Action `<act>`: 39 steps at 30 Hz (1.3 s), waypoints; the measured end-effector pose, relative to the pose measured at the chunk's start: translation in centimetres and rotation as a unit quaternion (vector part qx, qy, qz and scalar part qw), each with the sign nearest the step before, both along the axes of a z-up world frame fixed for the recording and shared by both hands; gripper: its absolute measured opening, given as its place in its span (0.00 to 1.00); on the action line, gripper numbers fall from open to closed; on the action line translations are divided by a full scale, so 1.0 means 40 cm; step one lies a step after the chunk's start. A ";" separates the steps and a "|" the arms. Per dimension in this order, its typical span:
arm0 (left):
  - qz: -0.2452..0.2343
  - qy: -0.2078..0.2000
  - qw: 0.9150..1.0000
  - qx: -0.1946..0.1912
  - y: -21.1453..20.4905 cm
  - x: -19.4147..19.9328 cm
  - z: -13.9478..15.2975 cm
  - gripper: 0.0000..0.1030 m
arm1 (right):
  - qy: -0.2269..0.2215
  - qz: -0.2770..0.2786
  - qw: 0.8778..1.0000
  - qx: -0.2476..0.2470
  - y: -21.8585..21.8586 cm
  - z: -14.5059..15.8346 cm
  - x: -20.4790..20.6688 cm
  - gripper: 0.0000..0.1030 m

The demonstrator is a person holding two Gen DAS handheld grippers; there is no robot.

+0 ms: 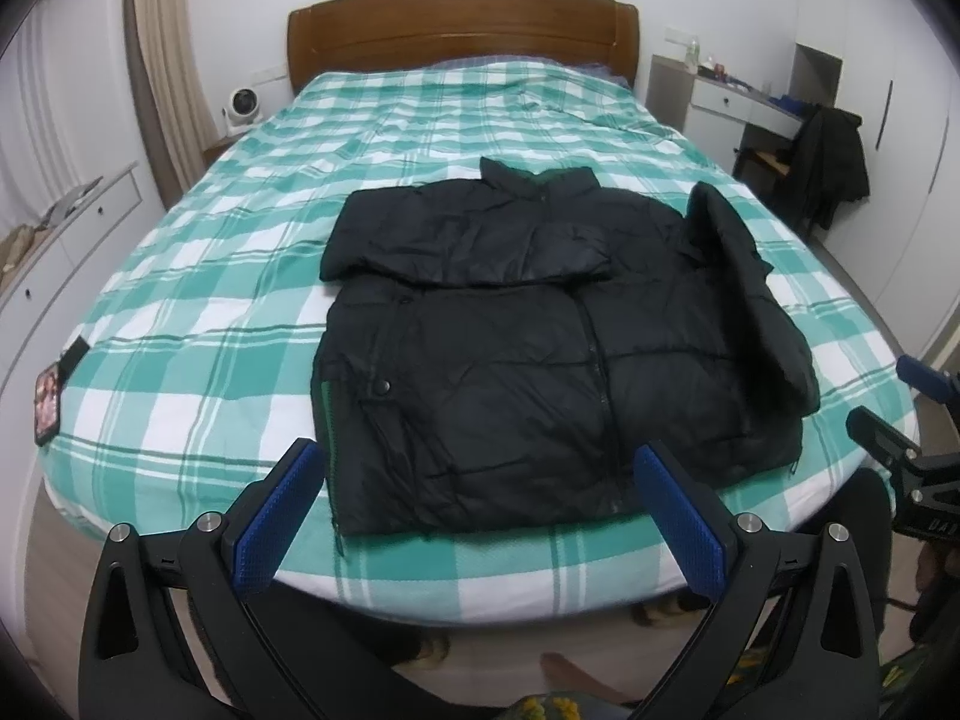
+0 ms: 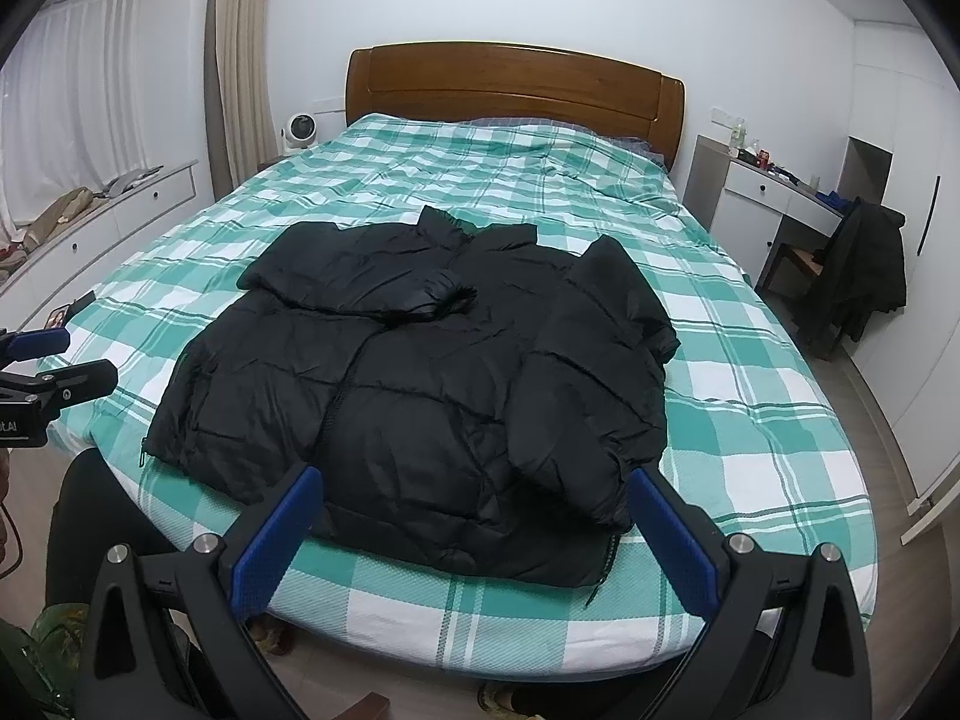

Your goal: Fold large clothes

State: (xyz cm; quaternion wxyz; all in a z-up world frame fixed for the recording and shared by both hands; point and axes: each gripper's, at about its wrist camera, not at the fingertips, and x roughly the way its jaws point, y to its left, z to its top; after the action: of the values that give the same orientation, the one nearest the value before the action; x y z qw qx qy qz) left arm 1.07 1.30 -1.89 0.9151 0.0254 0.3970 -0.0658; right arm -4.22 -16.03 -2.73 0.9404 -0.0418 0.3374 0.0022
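A black puffer jacket [image 1: 540,348] lies front-up near the foot of the bed [image 1: 180,312], zipped, collar toward the headboard [image 1: 462,30]. One sleeve [image 1: 468,240] is already folded across the chest; the other sleeve [image 2: 594,372] lies down along its own side of the body, its cuff near the hem. The padding looks thick and springy, the shell smooth and likely slippery, so I judge it light but bulky: folds will tend to puff back open, and a pinch on shell fabric alone may slide. The cuff and the hem corners look like the firmest places to take hold, where the fabric is doubled. The left gripper [image 1: 480,480] hovers short of the hem with its blue pads wide apart and nothing between them; the right gripper [image 2: 474,498] is likewise spread wide and empty, just off the hem by the loose sleeve's cuff. The green-and-white checked bedcover [image 2: 750,420] is soft and will give under pressure. Beyond are a small white fan [image 2: 298,129], a white desk [image 2: 774,192] and a chair draped with a dark coat [image 2: 864,264].
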 end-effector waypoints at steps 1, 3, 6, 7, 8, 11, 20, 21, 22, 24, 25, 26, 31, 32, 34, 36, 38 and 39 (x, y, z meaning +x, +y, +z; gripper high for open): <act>0.000 0.000 1.000 0.000 0.001 0.001 -0.002 1.00 | 0.000 0.000 1.000 0.000 0.001 0.000 -0.001 1.00; 0.000 0.001 1.000 0.000 0.000 0.002 -0.003 1.00 | 0.000 0.000 1.000 0.000 0.002 0.000 -0.001 1.00; 0.000 0.002 1.000 -0.001 -0.001 0.000 -0.001 1.00 | 0.000 0.000 1.000 0.000 0.002 0.000 -0.001 1.00; 0.000 0.002 1.000 0.000 -0.001 0.000 -0.001 1.00 | 0.001 0.000 1.000 0.000 0.002 0.000 -0.001 1.00; 0.001 0.002 1.000 0.000 -0.002 0.000 -0.001 1.00 | 0.001 0.000 1.000 0.000 0.002 -0.001 -0.002 1.00; 0.000 0.002 1.000 -0.002 -0.006 0.000 -0.003 1.00 | 0.003 0.001 1.000 0.001 0.004 -0.002 -0.003 1.00; 0.000 0.001 1.000 -0.003 -0.003 -0.001 -0.002 1.00 | 0.003 0.003 1.000 0.001 0.007 -0.005 0.000 1.00; -0.001 0.001 1.000 -0.004 -0.001 0.000 -0.002 1.00 | 0.003 0.003 1.000 0.001 0.008 -0.006 0.000 1.00; -0.001 0.001 1.000 -0.004 -0.002 0.000 -0.003 1.00 | 0.003 0.003 1.000 0.001 0.009 -0.008 0.001 1.00; -0.002 0.001 1.000 -0.003 -0.006 0.000 -0.005 1.00 | 0.003 0.003 1.000 0.002 0.008 -0.006 0.000 1.00; -0.002 0.002 1.000 -0.003 -0.007 0.000 -0.006 1.00 | 0.003 0.003 1.000 0.002 0.010 -0.007 0.000 1.00; -0.001 0.002 1.000 -0.005 0.001 0.000 -0.004 1.00 | 0.003 0.003 1.000 0.001 0.008 -0.006 0.000 1.00; 0.000 0.003 1.000 -0.006 0.003 0.001 -0.005 1.00 | 0.006 0.003 1.000 0.002 0.011 -0.008 0.000 1.00; 0.000 0.004 1.000 -0.006 0.004 0.002 -0.007 1.00 | 0.005 0.004 1.000 0.002 0.011 -0.011 0.000 1.00; 0.001 0.006 1.000 -0.006 0.005 0.003 -0.008 1.00 | 0.005 0.004 1.000 0.001 0.011 -0.011 0.000 1.00; 0.001 0.005 1.000 -0.007 0.005 0.003 -0.008 1.00 | 0.005 0.003 1.000 0.002 0.011 -0.011 0.001 1.00; 0.000 0.004 1.000 -0.006 0.005 0.003 -0.008 1.00 | 0.006 0.004 1.000 0.002 0.011 -0.011 0.001 1.00; 0.000 0.003 1.000 -0.006 0.006 0.003 -0.008 1.00 | 0.005 0.004 1.000 0.002 0.011 -0.011 0.001 1.00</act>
State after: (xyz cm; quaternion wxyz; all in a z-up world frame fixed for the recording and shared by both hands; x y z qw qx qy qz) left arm 1.20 1.54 -2.20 0.9140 0.0200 0.3995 -0.0681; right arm -4.20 -15.59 -3.18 0.9387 -0.0413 0.3421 0.0064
